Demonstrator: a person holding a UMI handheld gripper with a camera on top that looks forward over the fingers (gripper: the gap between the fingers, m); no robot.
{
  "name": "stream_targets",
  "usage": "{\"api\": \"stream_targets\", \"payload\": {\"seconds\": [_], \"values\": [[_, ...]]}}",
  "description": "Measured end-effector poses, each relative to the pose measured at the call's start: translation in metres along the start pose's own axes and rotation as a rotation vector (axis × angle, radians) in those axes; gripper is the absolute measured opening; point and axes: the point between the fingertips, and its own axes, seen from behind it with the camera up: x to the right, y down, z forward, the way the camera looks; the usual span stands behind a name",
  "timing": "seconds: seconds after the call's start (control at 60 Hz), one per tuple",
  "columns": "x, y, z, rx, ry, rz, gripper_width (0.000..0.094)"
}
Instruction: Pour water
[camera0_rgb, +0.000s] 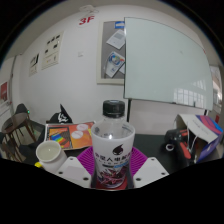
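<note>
A clear plastic water bottle (113, 145) with a white cap and a pink-and-blue label stands upright between my fingers. My gripper (112, 172) is shut on the bottle, both purple pads (84, 158) pressing on its lower label from either side. A white paper cup (50, 154) with a yellowish inside stands on the table just left of the left finger. The bottle's base is hidden below the fingers.
An orange-and-white box (72, 133) lies behind the cup. A cluttered pile with a red and blue box (200, 140) sits at the right. A whiteboard (165, 62) and pinned papers (115, 52) hang on the wall beyond. A chair (20, 128) stands at the left.
</note>
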Motion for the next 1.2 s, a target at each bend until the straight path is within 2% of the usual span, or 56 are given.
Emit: {"api": "stream_targets", "payload": {"seconds": [0.05,0.083,0.167,0.3,0.35,0.4,0.45,0.517,0.667,0.933,1.2], "values": [[-0.002,0.015,0.001,-0.020,0.006,0.013,0.0403],[-0.001,0.013,0.001,0.019,0.005,0.011,0.0405],[0.000,0.017,-0.001,0.041,0.012,-0.008,0.0407],[-0.001,0.014,-0.002,0.029,0.018,0.001,0.0547],[0.000,0.024,-0.001,-0.024,0.021,-0.009,0.0635],[0.000,0.033,-0.003,-0.078,0.015,-0.004,0.0852],[-0.001,0.034,-0.009,-0.092,0.020,0.012,0.0819],[-0.002,0.034,-0.021,-0.106,0.030,0.001,0.0856],[-0.011,0.029,-0.070,-0.120,0.060,-0.022,0.0840],[-0.043,0.024,-0.217,-0.134,0.174,-0.047,0.0844],[-0.082,0.026,-0.350,-0.136,0.222,-0.004,0.0844]]}}
